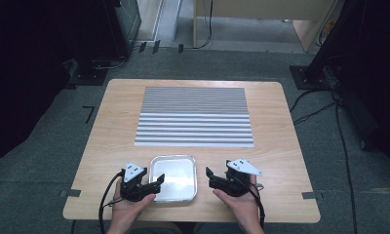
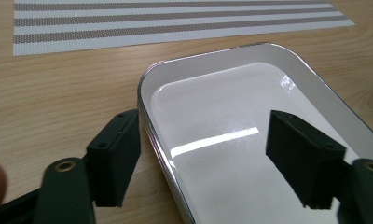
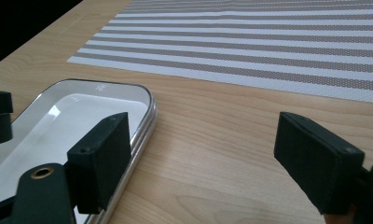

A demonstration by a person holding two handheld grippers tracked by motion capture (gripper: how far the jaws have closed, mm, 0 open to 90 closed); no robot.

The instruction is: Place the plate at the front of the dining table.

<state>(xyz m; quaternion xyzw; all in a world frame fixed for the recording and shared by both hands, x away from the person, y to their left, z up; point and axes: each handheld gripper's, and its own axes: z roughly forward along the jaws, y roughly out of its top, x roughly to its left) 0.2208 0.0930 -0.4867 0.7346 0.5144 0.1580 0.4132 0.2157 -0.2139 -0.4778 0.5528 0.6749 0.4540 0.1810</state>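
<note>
- A light wooden surface (image 1: pixel 276 126) with rounded corners is seen from above, standing on grey carpet (image 1: pixel 47 146).
- Dark equipment is found at the far left of the room, pale wooden furniture (image 1: pixel 261 9) at the far middle, and a black stand with trailing cables (image 1: pixel 344 146) at the right.
- Short strips of tape (image 1: pixel 72 193) are stuck to the carpet at the near left and near right of the surface.
- One striped mat (image 1: pixel 195 117) is laid on the far half of the surface; finer stripes are carried on its far part, broader ones on its near part.
- One metal tray (image 1: pixel 189 165), square with rounded corners and a shiny inside, is placed at the near middle of the surface, just in front of the mat and between the two grippers.
- Two grippers are counted, one in each hand.
- The left gripper (image 1: pixel 156 184) is held low at the tray's left edge. In the left gripper view, its jaws are seen partly open and astride the tray's rim (image 2: pixel 147 121): one jaw is outside over the wood, the other over the tray's inside. The rim is not pressed by the pads, and nothing is gripped.
- The right gripper (image 1: pixel 210 178) is held just right of the tray, apart from it. Its jaws are spread wide over bare wood, with nothing between them; the tray's right rim (image 3: pixel 149 116) lies beside one jaw.
</note>
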